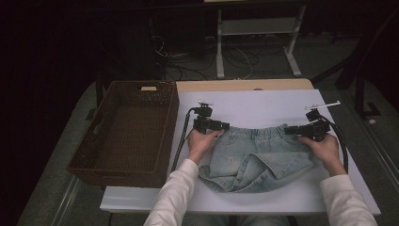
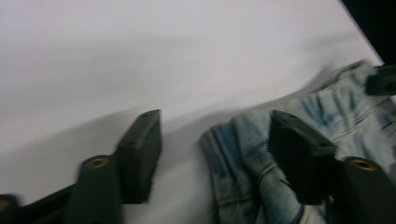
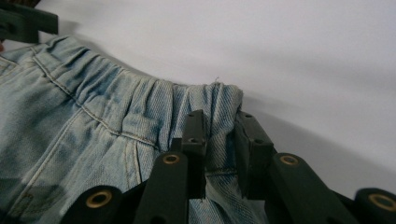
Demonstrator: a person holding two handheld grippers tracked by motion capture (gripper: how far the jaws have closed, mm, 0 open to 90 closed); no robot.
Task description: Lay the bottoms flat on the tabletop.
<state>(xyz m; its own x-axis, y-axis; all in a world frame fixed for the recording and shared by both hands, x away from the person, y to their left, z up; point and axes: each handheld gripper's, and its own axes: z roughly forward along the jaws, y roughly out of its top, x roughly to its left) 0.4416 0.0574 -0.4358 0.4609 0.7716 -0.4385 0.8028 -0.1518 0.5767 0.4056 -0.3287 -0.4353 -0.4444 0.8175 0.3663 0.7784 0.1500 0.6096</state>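
The jean shorts (image 1: 256,157) are lying on the white bench (image 1: 263,106), waistband running from 9 to 3 o'clock. The right gripper (image 3: 219,135) is pinching the 3 o'clock corner. The left gripper (image 2: 212,140) is sitting half open around the 9 o'clock corner, not squeezing it yet.

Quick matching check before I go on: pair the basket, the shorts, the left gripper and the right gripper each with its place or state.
Things:
1. basket
2. shorts
3. left gripper
4. right gripper

Places or states:
A. jaws pinched on the waistband corner
B. lying flat on the white table, between the two grippers
C. jaws apart, astride the waistband's other end
D. standing at the table's left edge, nothing in it

Pairs: 1-D, 2-B, 3-C, 4-A
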